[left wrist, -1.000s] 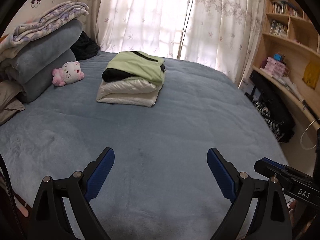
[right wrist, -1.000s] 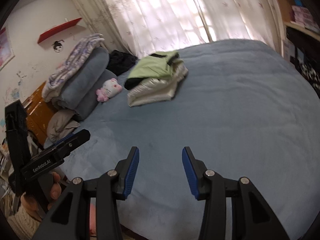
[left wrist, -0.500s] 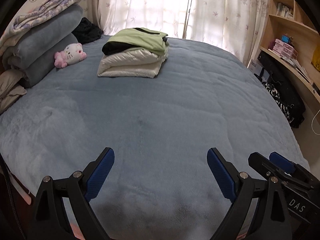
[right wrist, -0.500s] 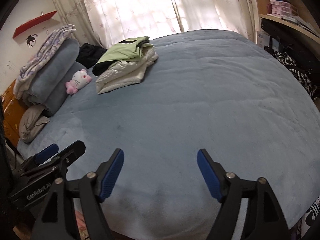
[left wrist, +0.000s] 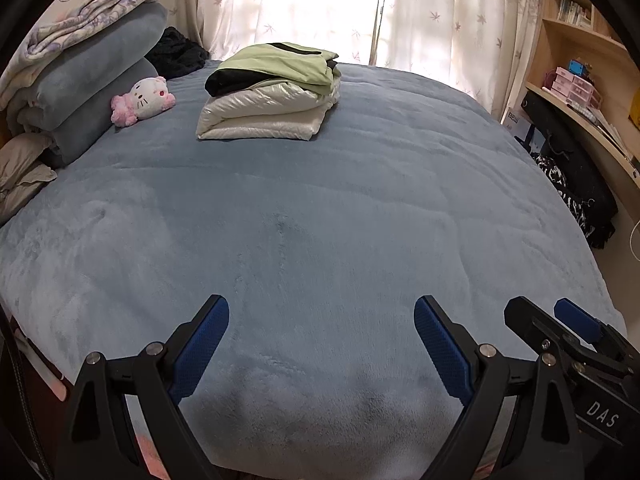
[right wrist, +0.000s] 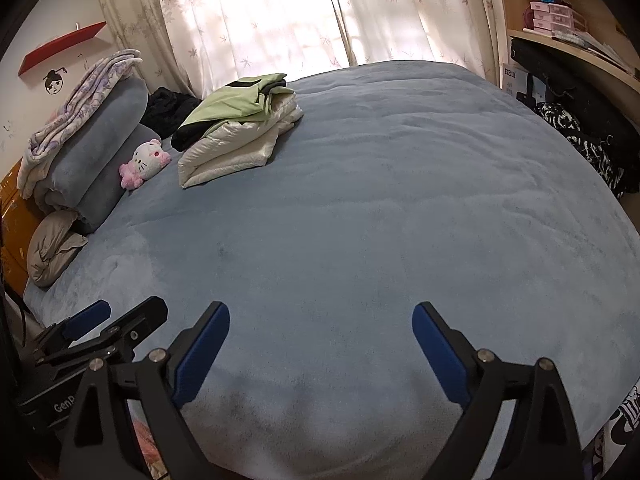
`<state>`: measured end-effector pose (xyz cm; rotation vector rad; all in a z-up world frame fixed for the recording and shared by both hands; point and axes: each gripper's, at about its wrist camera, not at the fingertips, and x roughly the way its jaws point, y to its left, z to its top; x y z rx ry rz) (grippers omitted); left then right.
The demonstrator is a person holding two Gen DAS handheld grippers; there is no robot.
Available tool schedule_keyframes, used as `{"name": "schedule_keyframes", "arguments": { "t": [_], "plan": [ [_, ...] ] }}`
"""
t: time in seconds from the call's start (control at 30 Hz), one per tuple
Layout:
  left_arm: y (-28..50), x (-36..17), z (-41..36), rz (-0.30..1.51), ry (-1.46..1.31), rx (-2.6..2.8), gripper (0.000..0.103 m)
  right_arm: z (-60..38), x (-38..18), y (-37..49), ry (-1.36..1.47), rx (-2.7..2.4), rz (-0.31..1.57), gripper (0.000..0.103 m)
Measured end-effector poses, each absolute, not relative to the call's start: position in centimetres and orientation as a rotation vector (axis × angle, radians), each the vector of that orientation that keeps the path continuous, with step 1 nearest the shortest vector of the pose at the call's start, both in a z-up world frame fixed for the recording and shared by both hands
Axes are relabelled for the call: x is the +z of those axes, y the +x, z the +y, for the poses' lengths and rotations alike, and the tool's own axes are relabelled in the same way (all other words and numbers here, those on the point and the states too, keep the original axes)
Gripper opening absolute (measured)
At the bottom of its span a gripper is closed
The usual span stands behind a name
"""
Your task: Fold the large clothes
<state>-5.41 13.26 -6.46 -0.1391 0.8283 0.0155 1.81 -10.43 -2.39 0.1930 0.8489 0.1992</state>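
A stack of folded clothes lies at the far side of the blue bed: a light green garment over a black one on a shiny white padded jacket. The same clothes stack shows at the far left in the right wrist view. My left gripper hangs open over the bed's near edge, nothing between its fingers. My right gripper hovers beside it with its jaws still opening wide and nothing between them. Each gripper shows at the edge of the other's view.
Rolled grey blankets and a pink and white plush cat sit at the far left. A dark garment lies by the curtains. Wooden shelves and black bags line the right side.
Both grippers sank toward the bed and tilted down, so the bed now fills more of each view. The right jaws spread from narrow to wide. The left jaws stayed open.
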Motion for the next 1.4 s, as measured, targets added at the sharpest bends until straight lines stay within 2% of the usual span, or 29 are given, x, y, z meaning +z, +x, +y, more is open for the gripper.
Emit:
{"name": "schedule_keyframes", "arguments": {
  "t": [0.07, 1.4],
  "plan": [
    [-5.46, -6.47, 13.1, 0.826, -0.134, 0.018, 0.093, -10.51, -2.38, 1.78, 0.193, 0.199, 0.845, 0.099],
    [-5.81, -6.25, 13.07, 0.816, -0.125, 0.041, 0.093, -11.1, -2.6, 1.54, 0.182, 0.161, 0.817, 0.099]
  ]
}}
